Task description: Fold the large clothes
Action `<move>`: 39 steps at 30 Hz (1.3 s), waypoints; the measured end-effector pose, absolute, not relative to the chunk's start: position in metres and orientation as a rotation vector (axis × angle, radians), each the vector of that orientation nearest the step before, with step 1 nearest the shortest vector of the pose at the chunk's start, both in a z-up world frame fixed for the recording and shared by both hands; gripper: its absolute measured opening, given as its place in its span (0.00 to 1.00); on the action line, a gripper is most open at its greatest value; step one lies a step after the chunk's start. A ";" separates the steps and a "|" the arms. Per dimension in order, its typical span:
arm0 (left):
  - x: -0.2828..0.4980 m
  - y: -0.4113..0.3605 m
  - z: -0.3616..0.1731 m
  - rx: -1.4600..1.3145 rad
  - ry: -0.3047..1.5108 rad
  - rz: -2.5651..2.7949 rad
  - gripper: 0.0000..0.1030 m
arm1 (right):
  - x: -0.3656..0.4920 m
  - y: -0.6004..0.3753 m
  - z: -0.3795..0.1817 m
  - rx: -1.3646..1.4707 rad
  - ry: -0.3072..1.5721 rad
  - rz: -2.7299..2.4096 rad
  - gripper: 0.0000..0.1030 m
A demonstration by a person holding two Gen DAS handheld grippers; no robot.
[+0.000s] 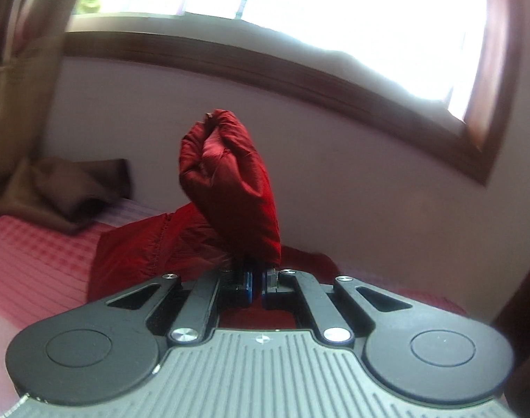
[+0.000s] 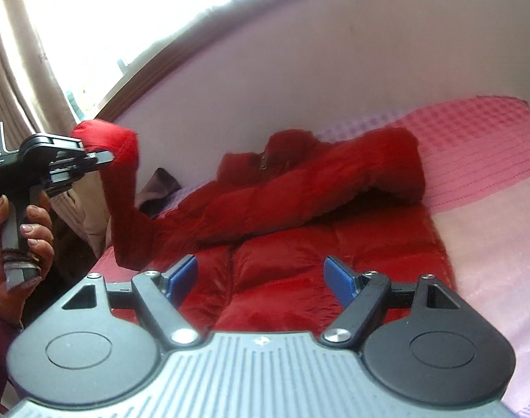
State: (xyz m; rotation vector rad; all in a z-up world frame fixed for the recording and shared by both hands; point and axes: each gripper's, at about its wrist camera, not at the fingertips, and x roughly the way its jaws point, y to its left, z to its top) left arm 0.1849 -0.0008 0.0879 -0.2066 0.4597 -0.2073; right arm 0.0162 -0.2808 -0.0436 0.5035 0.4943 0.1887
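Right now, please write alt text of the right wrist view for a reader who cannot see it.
A red jacket lies on a pink bed; the left tool, held by a hand, lifts one sleeve. The right tool is open above the jacket.

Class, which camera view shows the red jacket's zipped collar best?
The right wrist view: the red jacket lies across the bed, collar and zip visible. The left wrist view shows only the sleeve clamped in the left gripper; the collar is hidden.
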 end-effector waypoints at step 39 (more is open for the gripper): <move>0.218 -0.150 -0.030 0.023 0.703 -0.413 0.16 | 0.031 -0.351 -0.054 0.497 0.395 0.112 0.77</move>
